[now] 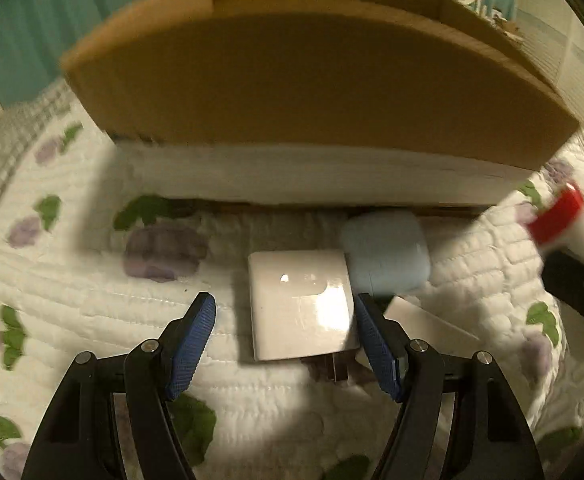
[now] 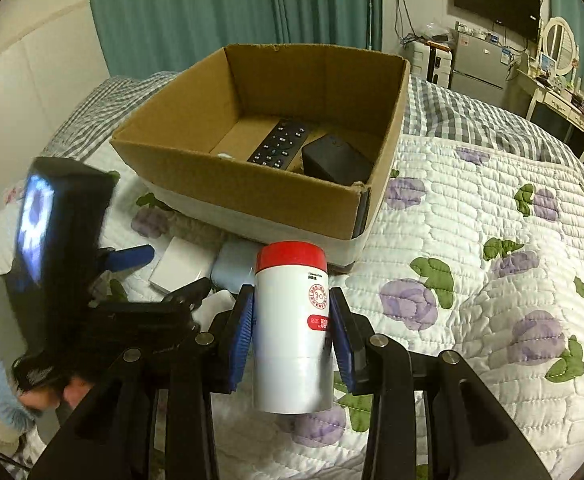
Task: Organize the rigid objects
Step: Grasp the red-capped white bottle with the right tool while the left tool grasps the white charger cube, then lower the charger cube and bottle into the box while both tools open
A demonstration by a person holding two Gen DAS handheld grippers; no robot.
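My left gripper [image 1: 285,312] is open, its blue pads either side of a white square charger [image 1: 302,304] that lies on the quilt in front of the cardboard box [image 1: 312,80]. A pale blue case [image 1: 386,254] lies just beyond the charger, touching it. My right gripper [image 2: 292,320] is shut on a white bottle with a red cap [image 2: 292,332], held upright above the quilt near the box's [image 2: 251,188] front right corner. The bottle also shows at the right edge of the left wrist view [image 1: 560,220]. Inside the box lie a black remote [image 2: 281,142] and a black block [image 2: 334,160].
A flat white item [image 1: 424,320] lies under the left gripper's right finger. The floral quilt [image 2: 492,260] stretches to the right of the box. The left gripper's body with its screen [image 2: 51,240] shows at the left of the right wrist view. Furniture stands beyond the bed.
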